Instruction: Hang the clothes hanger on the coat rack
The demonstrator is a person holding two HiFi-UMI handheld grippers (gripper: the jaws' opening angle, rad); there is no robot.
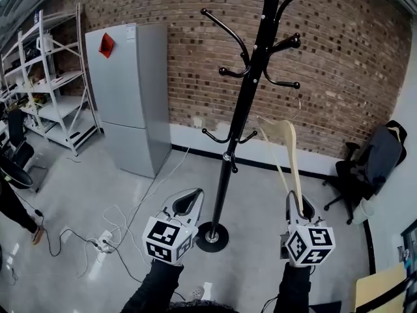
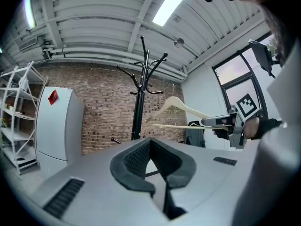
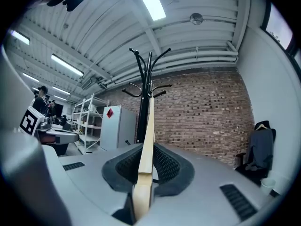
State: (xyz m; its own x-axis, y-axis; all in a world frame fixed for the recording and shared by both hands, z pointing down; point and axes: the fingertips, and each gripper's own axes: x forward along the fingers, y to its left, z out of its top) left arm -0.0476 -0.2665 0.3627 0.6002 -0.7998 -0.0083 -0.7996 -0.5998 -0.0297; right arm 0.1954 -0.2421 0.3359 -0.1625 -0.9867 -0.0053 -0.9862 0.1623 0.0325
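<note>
Two grippers face the coat rack point(image 1: 242, 103). The right gripper point(image 1: 300, 204) is clamped on one arm end of the wooden clothes hanger point(image 1: 288, 145), standing it upright with its hook near a right-hand peg, probably for hooking on. The left gripper point(image 1: 190, 199) is closed on nothing, off to the side.

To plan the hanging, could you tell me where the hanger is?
The hanger sits clamped in the right gripper, right of the coat rack in the head view.
</note>
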